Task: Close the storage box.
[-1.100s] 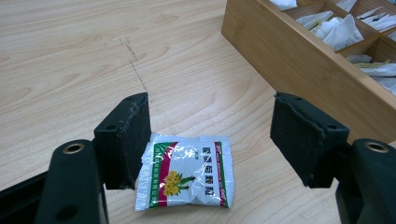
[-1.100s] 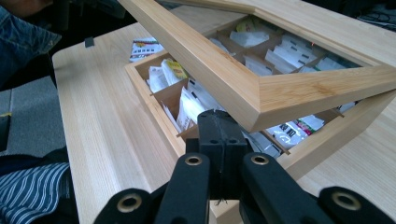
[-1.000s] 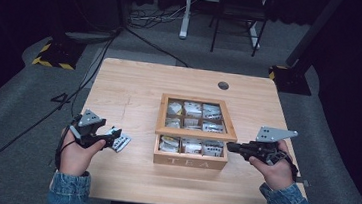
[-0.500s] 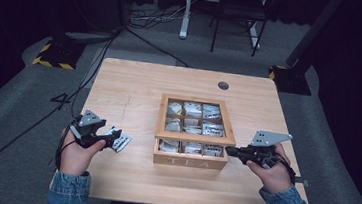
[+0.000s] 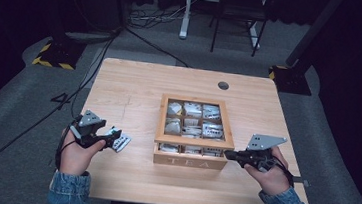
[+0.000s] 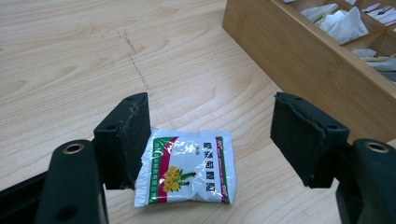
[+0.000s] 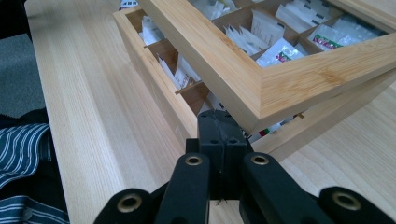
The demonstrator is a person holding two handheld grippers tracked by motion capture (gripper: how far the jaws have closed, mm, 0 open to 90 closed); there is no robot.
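Bamboo tea box (image 5: pixel 189 160), lid (image 7: pixel 261 79) propped ajar by clenched right claw (image 7: pixel 223 126), holds sachets; released left claw (image 6: pixel 210 135) straddles 1 packet (image 6: pixel 187 166).

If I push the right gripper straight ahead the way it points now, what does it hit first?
Most likely the tea box lid: the right gripper, jaws shut, sits just under the lid's raised front corner. Going on, it would slip into the gap above the tea box and lift the lid further. Depth is hard to judge.

packet (image 6: pixel 187 170) on table (image 5: pixel 135 85), left of tea box (image 5: pixel 190 155)
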